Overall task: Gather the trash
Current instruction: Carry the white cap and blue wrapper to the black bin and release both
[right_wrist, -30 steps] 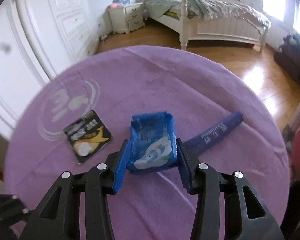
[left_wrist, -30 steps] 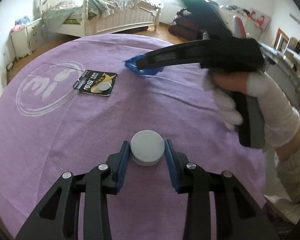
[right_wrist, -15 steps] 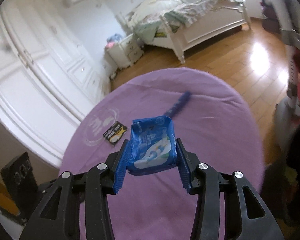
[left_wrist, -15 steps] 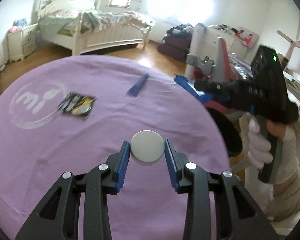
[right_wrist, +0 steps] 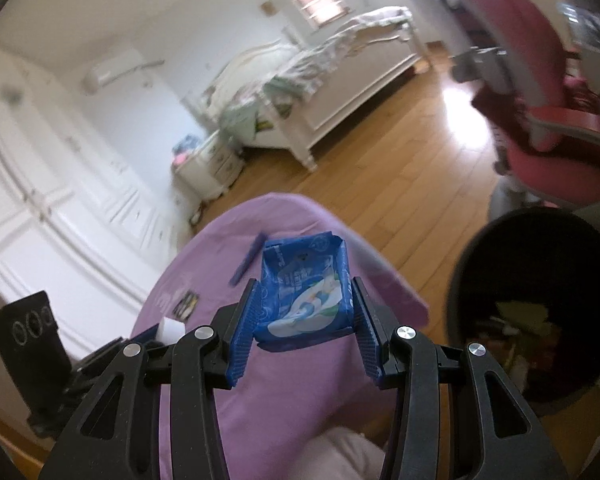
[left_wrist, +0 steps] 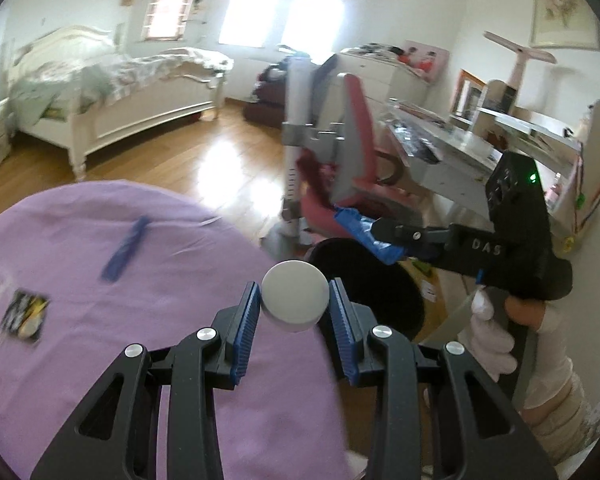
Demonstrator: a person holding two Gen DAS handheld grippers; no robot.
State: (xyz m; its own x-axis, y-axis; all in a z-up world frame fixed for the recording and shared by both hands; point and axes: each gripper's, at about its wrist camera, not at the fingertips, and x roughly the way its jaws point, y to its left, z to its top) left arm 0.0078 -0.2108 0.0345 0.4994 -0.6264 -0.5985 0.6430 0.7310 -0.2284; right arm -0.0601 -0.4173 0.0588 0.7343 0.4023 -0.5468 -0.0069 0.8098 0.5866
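Note:
My left gripper (left_wrist: 294,312) is shut on a round grey-white puck (left_wrist: 295,301), held above the right edge of the purple table (left_wrist: 100,280). My right gripper (right_wrist: 306,314) is shut on a blue crumpled wrapper (right_wrist: 306,290); it also shows in the left wrist view (left_wrist: 364,232), above the black trash bin (left_wrist: 372,280). The bin (right_wrist: 536,308) stands on the floor right of the table and holds some trash. A blue strip wrapper (left_wrist: 126,248) and a black-yellow packet (left_wrist: 26,314) lie on the table.
A pink-and-grey chair (left_wrist: 340,168) stands behind the bin. A cluttered desk (left_wrist: 460,148) is at the right. A white bed (left_wrist: 112,88) and wooden floor (left_wrist: 204,160) lie beyond the table. White wardrobes (right_wrist: 60,208) line the left wall.
Both grippers have lifted off the table and swung right toward the bin, each carrying its item. The right gripper with the blue wrapper is now over the bin.

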